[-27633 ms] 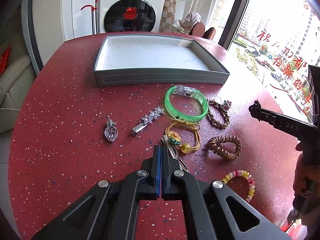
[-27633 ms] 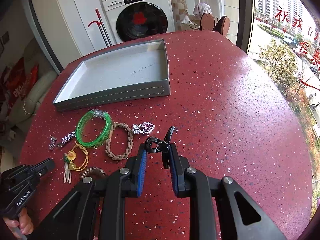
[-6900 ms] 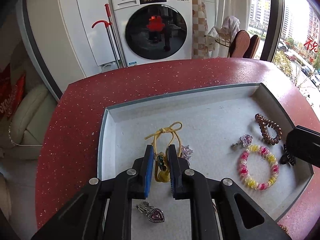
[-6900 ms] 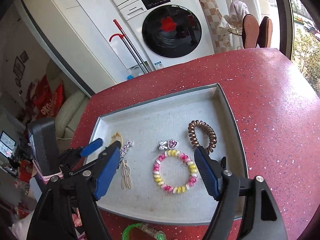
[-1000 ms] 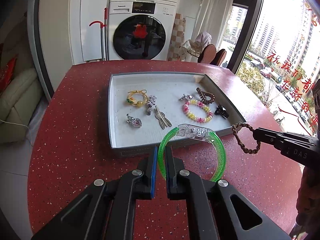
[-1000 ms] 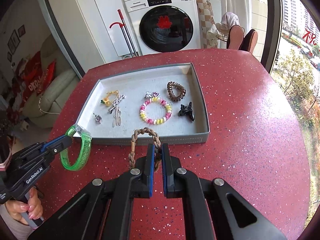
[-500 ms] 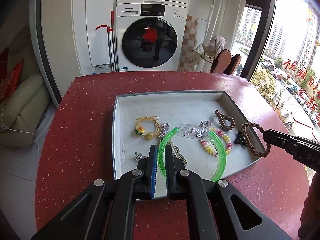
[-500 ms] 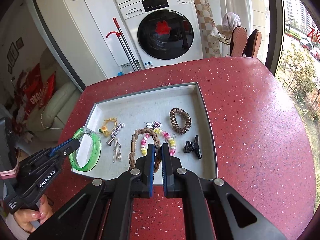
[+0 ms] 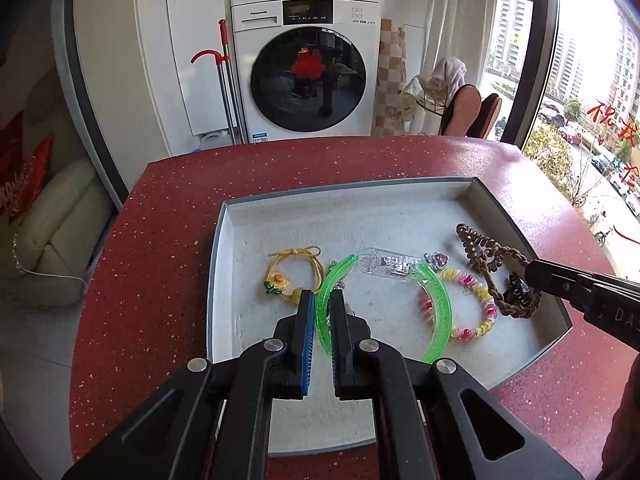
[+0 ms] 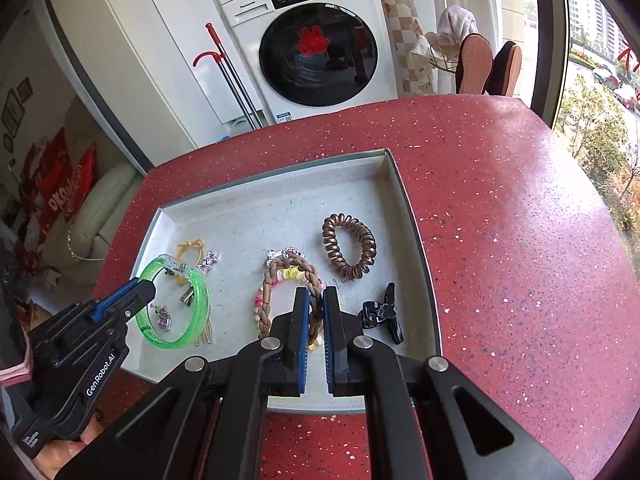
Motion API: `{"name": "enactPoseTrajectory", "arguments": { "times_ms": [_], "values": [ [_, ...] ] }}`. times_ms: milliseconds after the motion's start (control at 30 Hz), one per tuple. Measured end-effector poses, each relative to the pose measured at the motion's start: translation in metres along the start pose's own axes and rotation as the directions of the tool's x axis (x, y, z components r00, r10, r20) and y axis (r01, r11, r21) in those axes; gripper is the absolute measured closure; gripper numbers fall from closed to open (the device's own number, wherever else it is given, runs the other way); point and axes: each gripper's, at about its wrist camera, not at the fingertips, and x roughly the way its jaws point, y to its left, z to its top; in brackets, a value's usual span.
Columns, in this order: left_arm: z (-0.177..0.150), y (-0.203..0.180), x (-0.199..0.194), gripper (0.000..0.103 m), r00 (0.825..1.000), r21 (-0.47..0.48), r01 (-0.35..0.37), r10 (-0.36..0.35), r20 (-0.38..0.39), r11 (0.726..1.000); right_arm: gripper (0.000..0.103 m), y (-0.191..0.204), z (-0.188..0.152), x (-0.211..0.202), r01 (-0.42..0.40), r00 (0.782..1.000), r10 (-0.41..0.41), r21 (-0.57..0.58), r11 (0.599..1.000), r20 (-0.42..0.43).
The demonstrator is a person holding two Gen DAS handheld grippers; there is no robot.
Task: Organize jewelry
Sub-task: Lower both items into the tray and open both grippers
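Note:
My left gripper is shut on a green translucent bangle, held in the air over the left half of the grey tray. From the right wrist view the same bangle hangs off the left gripper. My right gripper is shut on a brown braided bracelet, which hovers above the tray's middle and hides part of the pink and yellow bead bracelet. In the left wrist view that braided bracelet dangles from the right gripper.
Lying in the tray are a yellow hair tie, a brown coil hair tie, a black claw clip, a bead bracelet and small silver pieces. The tray rests on a red speckled table. A washing machine stands behind.
Both grippers have moved forward from the table's near side to over the tray, carrying the green bangle and the braided bracelet, and have come slightly lower.

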Motion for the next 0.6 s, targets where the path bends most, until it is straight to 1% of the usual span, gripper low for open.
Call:
{"name": "enactPoseTrajectory", "arguments": {
  "times_ms": [267, 600],
  "values": [
    [-0.009, -0.010, 0.018, 0.078, 0.999, 0.048, -0.028, 0.030, -0.035, 0.998, 0.096, 0.003, -0.008, 0.021, 0.028, 0.999, -0.029, -0.024, 0.999, -0.034],
    [-0.015, -0.012, 0.024, 0.078, 0.998, 0.073, -0.053, 0.057, -0.040, 0.996, 0.095, -0.002, -0.019, 0.032, 0.053, 0.997, -0.055, -0.031, 0.998, -0.059]
  ]
}}
